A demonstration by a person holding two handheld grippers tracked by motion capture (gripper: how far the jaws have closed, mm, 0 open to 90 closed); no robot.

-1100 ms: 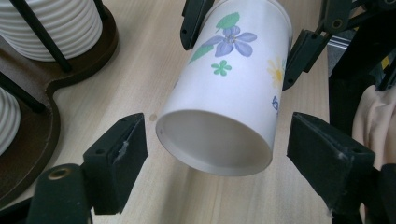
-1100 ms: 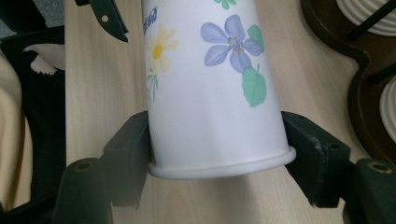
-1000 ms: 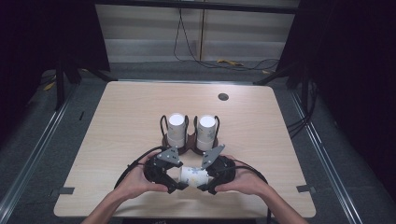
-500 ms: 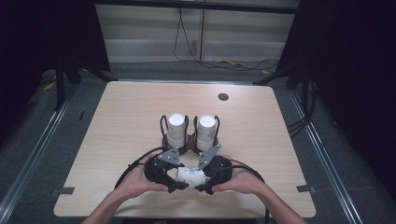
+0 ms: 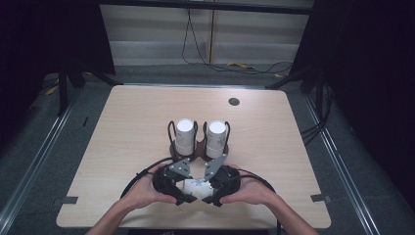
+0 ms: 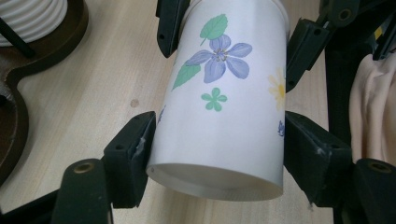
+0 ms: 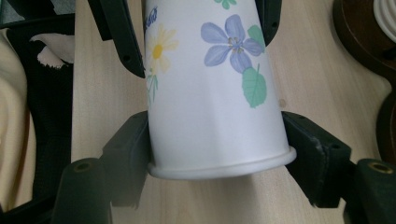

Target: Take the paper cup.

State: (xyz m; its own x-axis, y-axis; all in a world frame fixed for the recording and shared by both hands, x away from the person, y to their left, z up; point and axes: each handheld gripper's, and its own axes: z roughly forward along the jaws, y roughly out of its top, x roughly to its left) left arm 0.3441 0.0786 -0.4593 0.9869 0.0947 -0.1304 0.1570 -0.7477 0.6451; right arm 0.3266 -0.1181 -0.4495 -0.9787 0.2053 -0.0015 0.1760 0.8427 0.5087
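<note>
You hold a paper cup (image 5: 195, 188) between both grippers, low over the near edge of the table (image 5: 122, 127), just in front of the dark stand (image 5: 196, 149) that carries two white cup stacks (image 5: 185, 133).

Your left gripper (image 6: 215, 140) has just been closing, and in the left gripper view its black jaws now sit against the cup's sides near the base end, so it is pinching the cup. Your right gripper (image 7: 219, 140) is clamped on the rim end; in the right gripper view the rolled lip lies just at the jaw pads, pressed on both sides. Each gripper view also shows the other gripper's jaws farther up the cup.

The cup lies roughly level, held off the wood. It is white with printed flowers: a purple-blue flower with green leaves (image 6: 219, 56), a small green blossom below it, and a yellow daisy (image 7: 159, 49) on the side. There is a bit of blue lettering near the daisy, at the edge of the right gripper view (image 7: 150, 17), too curved and cut off to read.
</note>
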